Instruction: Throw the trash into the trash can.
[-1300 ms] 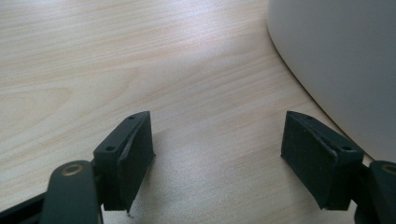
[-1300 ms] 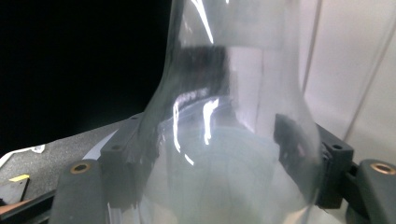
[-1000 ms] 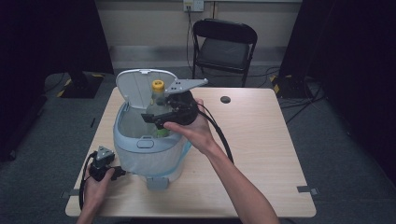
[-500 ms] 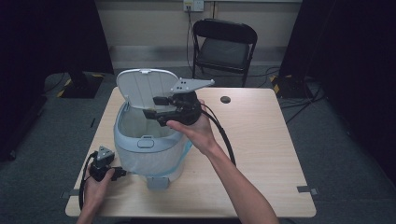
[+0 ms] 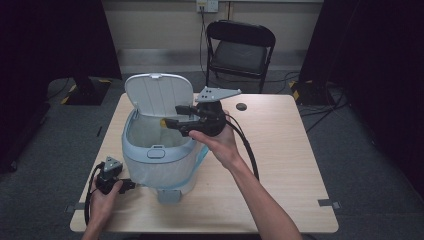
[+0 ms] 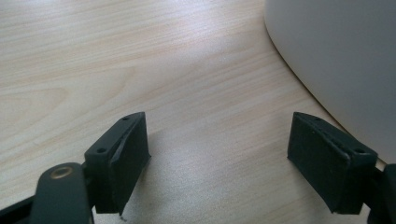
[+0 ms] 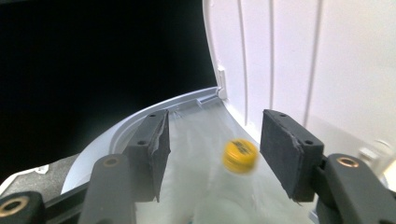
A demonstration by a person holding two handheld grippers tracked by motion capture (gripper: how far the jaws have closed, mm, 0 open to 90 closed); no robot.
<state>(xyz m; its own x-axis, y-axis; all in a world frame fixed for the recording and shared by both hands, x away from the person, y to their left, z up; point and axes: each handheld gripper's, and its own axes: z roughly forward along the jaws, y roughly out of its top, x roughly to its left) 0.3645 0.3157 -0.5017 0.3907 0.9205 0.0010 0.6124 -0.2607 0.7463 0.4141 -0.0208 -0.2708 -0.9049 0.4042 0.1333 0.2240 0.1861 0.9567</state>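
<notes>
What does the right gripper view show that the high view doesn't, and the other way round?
Right gripper view: ribs inside the raised lid, and a blurred bottle between the right gripper's parted jaws, which have just been closing but do not touch it. High view: the left gripper, open, on the table beside the bin, and a chair behind. Shared: the open bin, its white liner and the bottle's yellow cap.

Bright tabletop, dark surroundings, slight blur
</notes>
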